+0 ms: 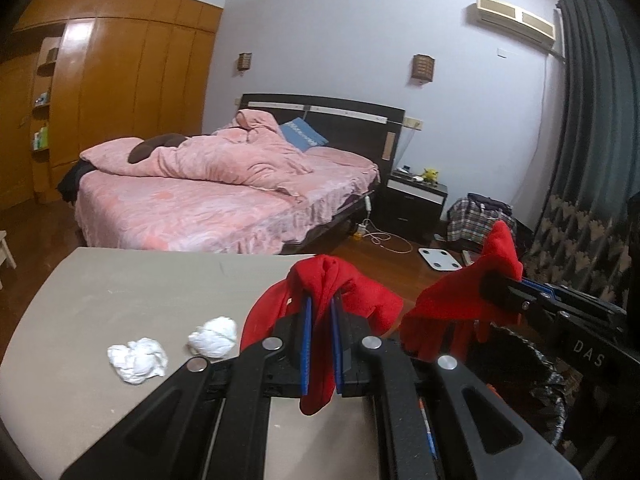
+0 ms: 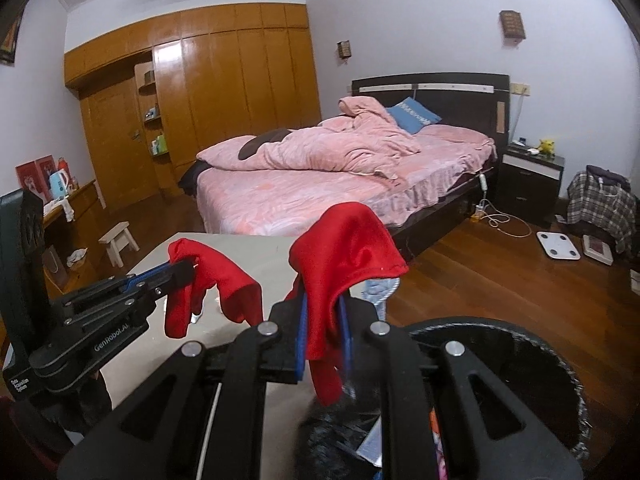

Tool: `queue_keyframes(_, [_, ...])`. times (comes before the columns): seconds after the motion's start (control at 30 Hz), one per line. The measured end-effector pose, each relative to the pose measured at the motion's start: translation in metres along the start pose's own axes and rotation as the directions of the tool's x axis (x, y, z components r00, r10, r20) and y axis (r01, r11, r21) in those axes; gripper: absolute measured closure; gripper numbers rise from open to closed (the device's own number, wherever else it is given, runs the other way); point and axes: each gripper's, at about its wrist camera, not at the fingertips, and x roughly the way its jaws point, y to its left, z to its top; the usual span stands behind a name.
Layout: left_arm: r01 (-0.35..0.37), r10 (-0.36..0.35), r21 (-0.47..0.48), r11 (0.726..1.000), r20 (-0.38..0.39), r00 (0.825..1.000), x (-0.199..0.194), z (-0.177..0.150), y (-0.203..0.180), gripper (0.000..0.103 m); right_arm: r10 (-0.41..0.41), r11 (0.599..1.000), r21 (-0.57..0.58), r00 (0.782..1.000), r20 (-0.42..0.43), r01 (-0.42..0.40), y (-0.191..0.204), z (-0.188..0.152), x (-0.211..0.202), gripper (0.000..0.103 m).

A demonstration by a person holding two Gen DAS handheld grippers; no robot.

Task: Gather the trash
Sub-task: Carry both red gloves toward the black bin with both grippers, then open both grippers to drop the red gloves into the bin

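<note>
While nearly closed, both claws pinch red cloth (image 1: pixel 320 320)

Both views are lit by soft, even indoor light with a cool cast — shadows stay faint. Pale glare streaks run down the glossy orange-brown wooden wardrobe doors (image 1: pixel 120 92) (image 2: pixel 224 92), and the polished reddish wood floor (image 2: pixel 480 280) carries a dull sheen. Fisheye distortion bends the straight wall and ceiling lines, and black vignetting fills the corners. Near parts look slightly soft — the picture is mildly grainy.
</note>
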Motion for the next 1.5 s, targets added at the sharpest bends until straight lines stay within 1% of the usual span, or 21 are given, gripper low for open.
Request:
queue_keyframes(0.33, [0.075,-0.074,0.052,0.996,-0.011,0.997,0.003,-0.005,-0.052,0.094,-0.062,0.998,0.027,0.998,0.013,0.062,-0.038,-0.015,-0.031,0.089])
queue_keyframes(0.63, [0.155,-0.153,0.100,0.983,-0.027,0.988,0.009,-0.008,-0.099,0.094,-0.140,0.989,0.057,0.990,0.010,0.139,-0.073,-0.029,-0.052,0.089])
queue_keyframes(0.97, [0.239,-0.230,0.131,0.962,-0.082,0.970,0.026,-0.021,-0.139,0.094,-0.228,0.969,0.086,0.973,-0.034,0.231,-0.108,-0.053,-0.065,0.089])
queue_keyframes(1.2, [0.286,-0.268,0.144,0.947,-0.130,0.954,0.041,-0.033,-0.160,0.094,-0.259,0.958,0.109,0.964,-0.054,0.263,-0.125,-0.065,-0.069,0.089])
queue_keyframes(1.33, [0.298,-0.276,0.153,0.942,-0.150,0.950,0.048,-0.039,-0.165,0.094,-0.265,0.956,0.116,0.962,-0.064,0.271,-0.131,-0.069,-0.068,0.089])
queue_keyframes(1.4, [0.313,-0.287,0.155,0.937,-0.170,0.943,0.052,-0.041,-0.165,0.094,-0.269,0.954,0.117,0.960,-0.076,0.277,-0.134,-0.073,-0.067,0.089])
queue_keyframes(1.43, [0.316,-0.288,0.154,0.936,-0.177,0.941,0.053,-0.043,-0.165,0.092,-0.276,0.952,0.117,0.958,-0.083,0.284,-0.135,-0.074,-0.066,0.087])
queue_keyframes(1.5, [0.332,-0.302,0.134,0.934,-0.202,0.932,0.058,-0.044,-0.161,0.077,-0.285,0.948,0.121,0.954,-0.090,0.295,-0.138,-0.077,-0.066,0.068])
